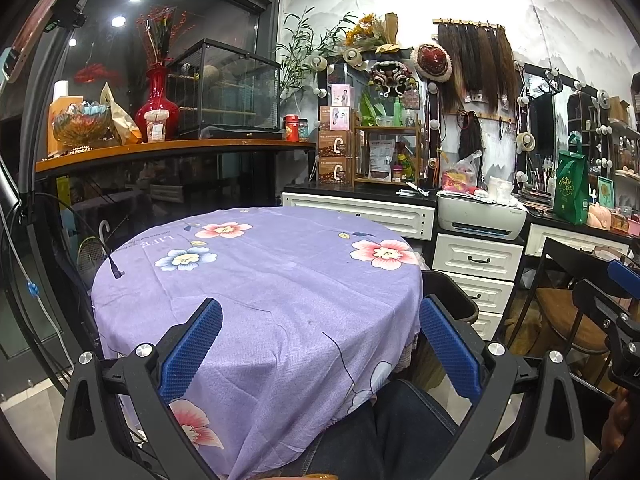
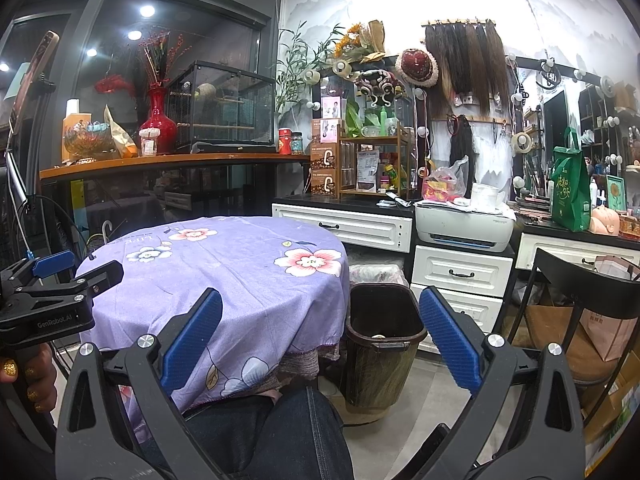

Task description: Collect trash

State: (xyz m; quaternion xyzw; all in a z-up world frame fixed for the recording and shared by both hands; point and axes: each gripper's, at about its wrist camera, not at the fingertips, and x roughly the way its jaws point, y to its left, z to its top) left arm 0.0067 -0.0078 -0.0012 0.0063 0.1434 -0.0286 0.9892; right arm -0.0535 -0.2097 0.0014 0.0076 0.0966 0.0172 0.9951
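Left gripper (image 1: 320, 344) with blue ribbed pads spread wide, nothing between them, held above the near edge of a round table draped in a lilac cloth printed with pink and blue flowers (image 1: 272, 288). Right gripper (image 2: 320, 340) likewise spread wide and empty, hanging over the gap between that same flowered cloth (image 2: 240, 276) and a dark brown plastic waste bin (image 2: 384, 344) on the floor just right of the table.

Only in the right wrist view: the bin's open mouth, with one small pale scrap (image 2: 378, 336) lying down inside; too small to tell what it is. In the left wrist view, only a dark sliver of the bin's rim (image 1: 460, 300), behind the right finger. Cloth top bare in both views.

Also only in the right wrist view: the left gripper from outside, at the left edge (image 2: 60, 280), and below it a hand with gold-painted nails (image 2: 28, 372) on the handle. In the left wrist view, part of the right gripper at the right edge (image 1: 616, 304).

Near, below the table edge in both views, a knee in dark denim (image 2: 280, 428). Far right, a white printer (image 1: 480, 216) on white drawers, and a green tote bag (image 1: 572, 188) further right.
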